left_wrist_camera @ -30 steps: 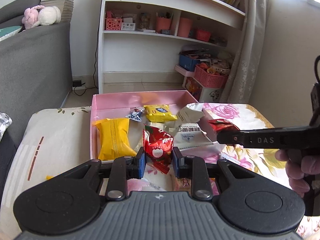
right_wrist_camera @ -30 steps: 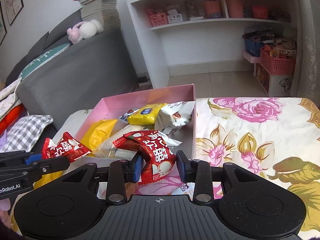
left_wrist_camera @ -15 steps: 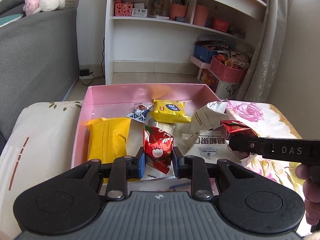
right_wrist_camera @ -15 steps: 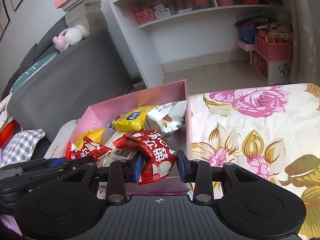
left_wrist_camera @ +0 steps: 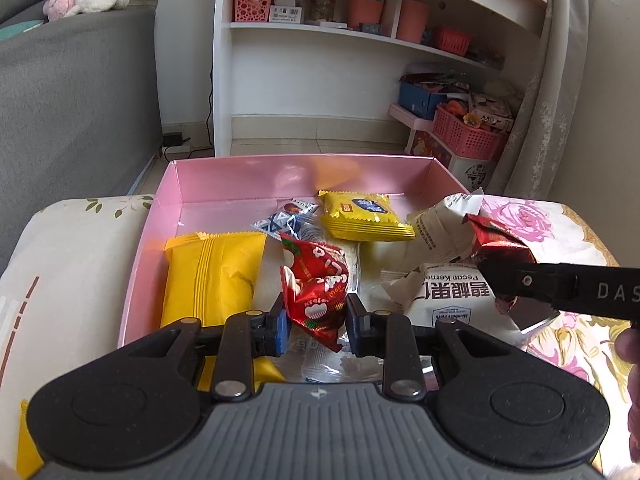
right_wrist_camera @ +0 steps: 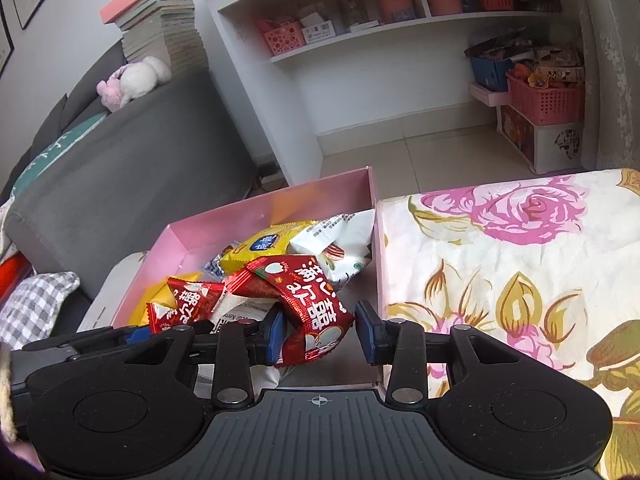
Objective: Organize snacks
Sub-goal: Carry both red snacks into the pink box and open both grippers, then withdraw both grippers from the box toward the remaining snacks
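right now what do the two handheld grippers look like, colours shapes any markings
Both are matte black. The left gripper has a ribbed grey body, two round black discs, silver pivot pins, and blue pads on its fingers. The right gripper is built the same; seen from the left wrist view, its finger bears white letters "DAS".

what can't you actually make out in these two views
- Left wrist view: the near end of the pink box is hidden behind the left gripper.
- Left wrist view: the packet in the right gripper is half covered by its finger; only a red corner shows.
- Right wrist view: the yellow packet is mostly hidden behind red packets.
- Shelf items: too small to identify.
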